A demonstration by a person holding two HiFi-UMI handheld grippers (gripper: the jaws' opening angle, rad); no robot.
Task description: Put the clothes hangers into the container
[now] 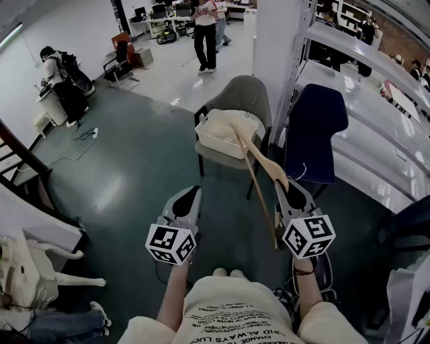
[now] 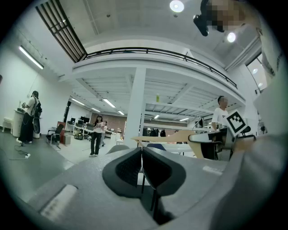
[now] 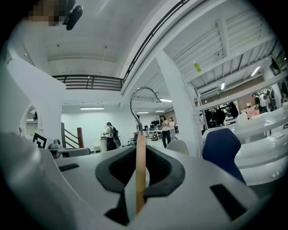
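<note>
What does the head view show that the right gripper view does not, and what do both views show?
Only the head view: the cream container on a grey chair, and the left tool. Only the right gripper view: the balcony railing overhead. Both: the right tool shut on the wooden hanger, and the blue chair.

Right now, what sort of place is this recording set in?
Probably a large open workshop or lab-style workspace: tall white metal shelving on the right, desks with monitors at the far end, and a railed mezzanine overhead.
</note>
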